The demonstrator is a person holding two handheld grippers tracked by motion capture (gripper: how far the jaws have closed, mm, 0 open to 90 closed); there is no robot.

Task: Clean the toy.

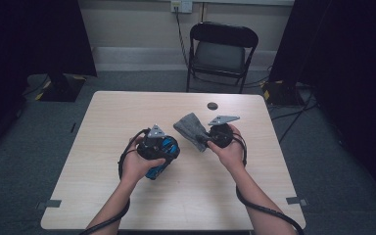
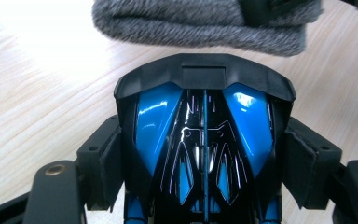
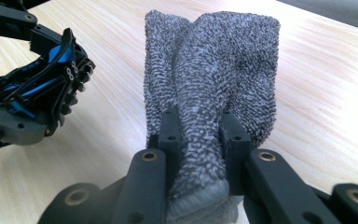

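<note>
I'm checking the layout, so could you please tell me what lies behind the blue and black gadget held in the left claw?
Behind the blue and black gadget lies the grey sock on the wooden table. The gadget's underside is hidden.

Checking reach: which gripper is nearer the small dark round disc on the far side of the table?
Right. The right gripper, shut on the grey knitted sock, sits just below the small dark round disc; the left gripper, holding the blue-and-black toy car, is farther left.

Cloth (image 1: 192, 130) right of toy car (image 1: 162, 152) on table (image 1: 127, 107)
</note>
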